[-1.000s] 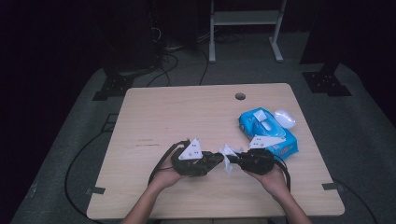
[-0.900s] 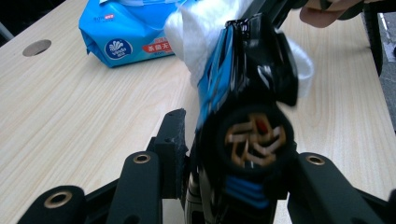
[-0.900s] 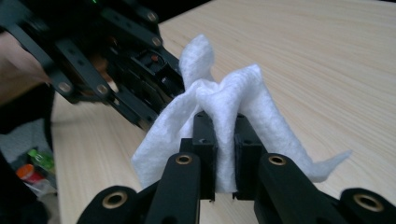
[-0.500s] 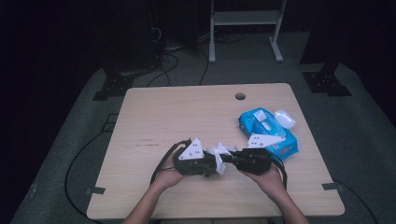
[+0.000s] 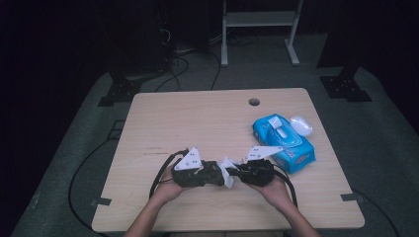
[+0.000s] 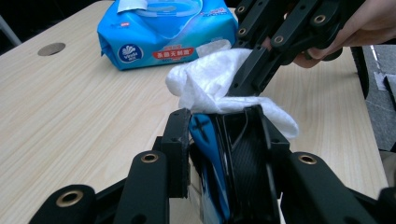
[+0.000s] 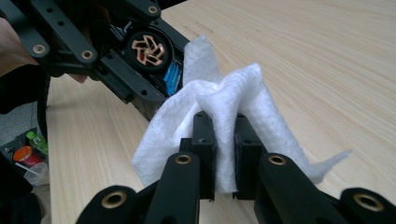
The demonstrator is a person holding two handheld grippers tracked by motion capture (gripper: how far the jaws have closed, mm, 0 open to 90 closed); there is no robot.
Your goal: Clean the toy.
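The left tongs [image 5: 220, 174] have closed on the device [image 6: 224, 154].

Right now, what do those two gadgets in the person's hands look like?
Both the left gripper and the right gripper are black, built from jointed bars with brass-coloured rivets and two flat black jaws. Each carries a pale grey three-cornered plate dotted with small marks on top, and a black cable loops from each body. The person's forearms are bare, with no sleeves in sight.
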